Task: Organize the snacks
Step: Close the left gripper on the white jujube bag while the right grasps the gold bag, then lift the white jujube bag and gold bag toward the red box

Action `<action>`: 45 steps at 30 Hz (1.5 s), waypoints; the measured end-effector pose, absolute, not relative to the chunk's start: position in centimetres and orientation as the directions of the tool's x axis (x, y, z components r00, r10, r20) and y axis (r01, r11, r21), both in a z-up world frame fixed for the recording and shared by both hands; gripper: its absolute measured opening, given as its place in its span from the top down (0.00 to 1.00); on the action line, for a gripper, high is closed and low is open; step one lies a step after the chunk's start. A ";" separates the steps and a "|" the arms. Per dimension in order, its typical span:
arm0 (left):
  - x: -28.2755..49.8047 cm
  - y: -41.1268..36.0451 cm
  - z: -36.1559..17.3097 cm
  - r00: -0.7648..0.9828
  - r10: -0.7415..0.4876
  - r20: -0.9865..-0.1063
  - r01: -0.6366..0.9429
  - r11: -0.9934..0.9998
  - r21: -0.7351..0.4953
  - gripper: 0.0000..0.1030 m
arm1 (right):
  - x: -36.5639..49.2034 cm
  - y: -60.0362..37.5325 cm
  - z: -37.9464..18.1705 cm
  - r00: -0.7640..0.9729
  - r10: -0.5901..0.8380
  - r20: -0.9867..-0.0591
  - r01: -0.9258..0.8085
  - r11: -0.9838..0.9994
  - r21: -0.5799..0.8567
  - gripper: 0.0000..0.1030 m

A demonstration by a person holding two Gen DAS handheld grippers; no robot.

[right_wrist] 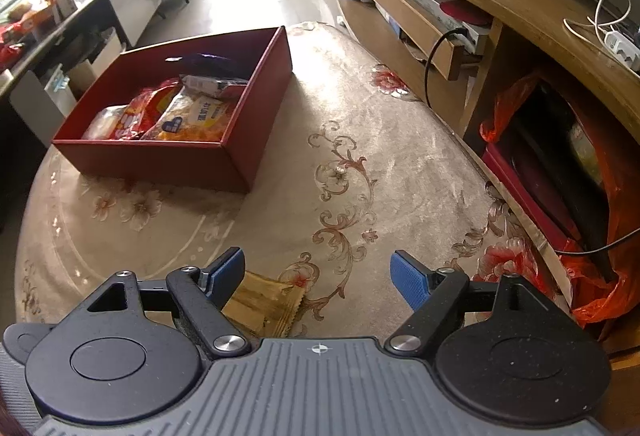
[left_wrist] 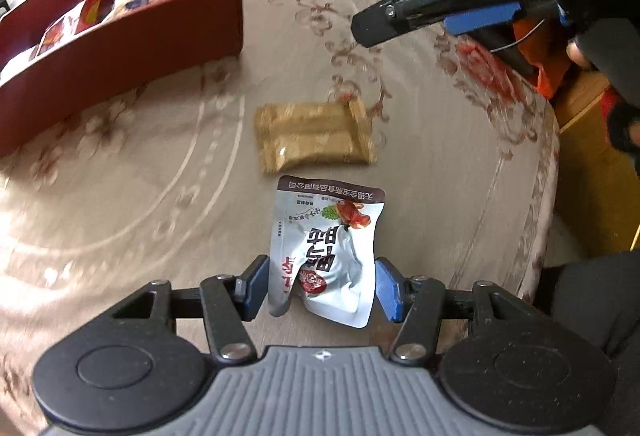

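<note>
**Inspector:** Step in hand, by my judgement — pick-up of one snack for the red box (left_wrist: pixel 132 35); the left gripper (left_wrist: pixel 320 286) has its blue pads against both sides of a white pouch (left_wrist: pixel 326 248), which buckles between them; I record it as pinched.

**Clerk:** And the pouch's position?

**Inspector:** Nearest the camera, above the patterned tablecloth (left_wrist: pixel 420 139), its lower end inside the jaws; whether it is clear of the cloth I cannot tell. Glossy white film, dark band along the far edge, red and black print, creased at the grip.

**Clerk:** The other tool?

**Inspector:** The right gripper (right_wrist: pixel 318 282) is spread wide and holds nothing; a tan wrapped snack (right_wrist: pixel 264 306) lies on the cloth under its left finger, untouched as far as I can see.

**Clerk:** Next move?

**Inspector:** Likely a lift and carry to the box, far left on the table and already part filled with packets (right_wrist: pixel 180 113); the film looks slippery, so the pinch must be firm — release only over the opening.
</note>
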State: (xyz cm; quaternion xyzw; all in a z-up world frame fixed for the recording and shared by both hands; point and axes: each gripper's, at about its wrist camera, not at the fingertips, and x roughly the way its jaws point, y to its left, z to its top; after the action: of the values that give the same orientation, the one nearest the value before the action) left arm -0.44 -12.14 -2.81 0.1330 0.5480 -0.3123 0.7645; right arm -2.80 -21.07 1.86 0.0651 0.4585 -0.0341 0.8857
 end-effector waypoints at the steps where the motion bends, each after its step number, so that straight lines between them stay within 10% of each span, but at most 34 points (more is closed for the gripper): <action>1: -0.5 -12.0 -2.8 0.207 -0.326 -0.922 0.624 0.770 -0.132 0.47 | -2.8 -20.9 1.8 0.574 0.001 -0.819 0.112 0.991 0.079 0.18; 37: 2.5 -5.9 -3.3 0.210 -0.334 -0.919 0.479 0.854 -0.201 0.43 | 1.0 -15.0 -4.4 0.373 0.075 -0.925 -0.342 0.938 -0.062 0.17; 45: 2.2 -5.0 -3.2 0.235 -0.283 -0.930 0.424 0.891 -0.164 0.23 | -1.7 -14.2 -3.7 0.392 0.038 -0.919 -0.220 0.974 -0.053 0.50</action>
State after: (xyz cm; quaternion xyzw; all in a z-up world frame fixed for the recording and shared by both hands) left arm 2.23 -5.03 -3.17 0.0610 0.5757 -0.2256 0.7835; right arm -1.70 -14.24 -3.67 -0.0832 0.5461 0.0776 0.8300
